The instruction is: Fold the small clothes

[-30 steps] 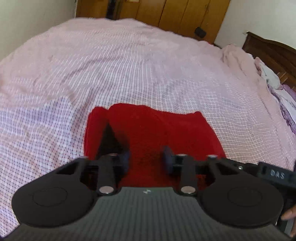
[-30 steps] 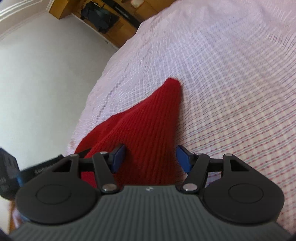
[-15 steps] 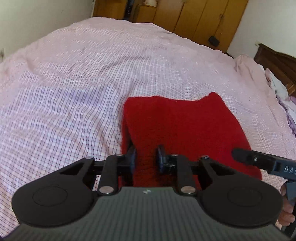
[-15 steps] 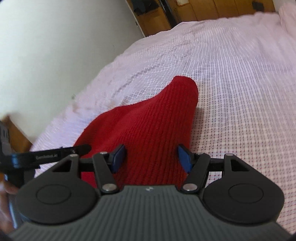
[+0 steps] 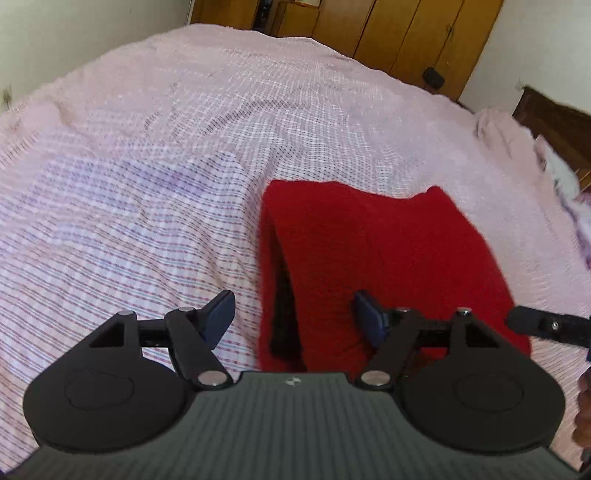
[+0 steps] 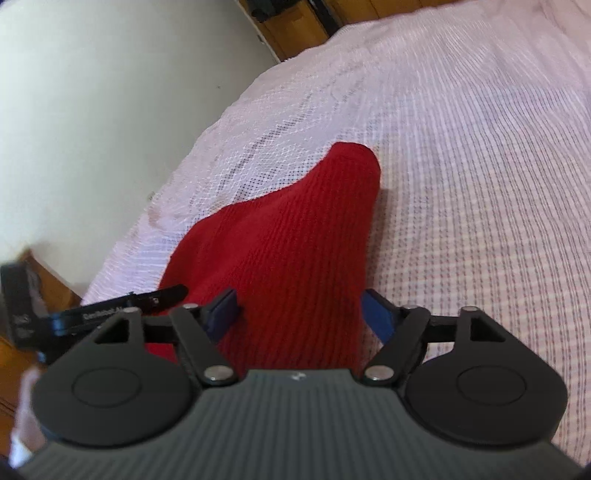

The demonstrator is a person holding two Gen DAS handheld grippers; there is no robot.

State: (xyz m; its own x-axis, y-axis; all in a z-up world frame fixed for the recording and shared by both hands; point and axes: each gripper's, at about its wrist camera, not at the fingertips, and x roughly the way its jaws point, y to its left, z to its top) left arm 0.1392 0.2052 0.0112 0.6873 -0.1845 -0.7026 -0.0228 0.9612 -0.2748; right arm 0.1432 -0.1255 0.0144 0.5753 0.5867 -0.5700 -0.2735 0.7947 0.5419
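A red knitted garment (image 5: 388, 251) lies folded on the pink checked bedspread (image 5: 147, 177). My left gripper (image 5: 295, 317) hovers over its near left corner. Its jaws are opening, with the folded edge between the pads and neither pad pressing on it. In the right wrist view the garment (image 6: 295, 240) runs away from me to a raised far corner. My right gripper (image 6: 301, 315) straddles its near end, jaws opening, pads clear of the knit. A finger (image 6: 162, 295) of the left gripper shows at the left there.
The bed's edge and a white wall (image 6: 92, 110) lie left of the garment in the right wrist view. Wooden wardrobes (image 5: 406, 33) stand past the bed's far end. A dark headboard (image 5: 554, 118) and crumpled cloth (image 5: 565, 177) are at the right.
The left jaws, nearly shut on the red fold before, have sprung wide and let it go. The right jaws widened a little and that gripper rose, rolling slightly.
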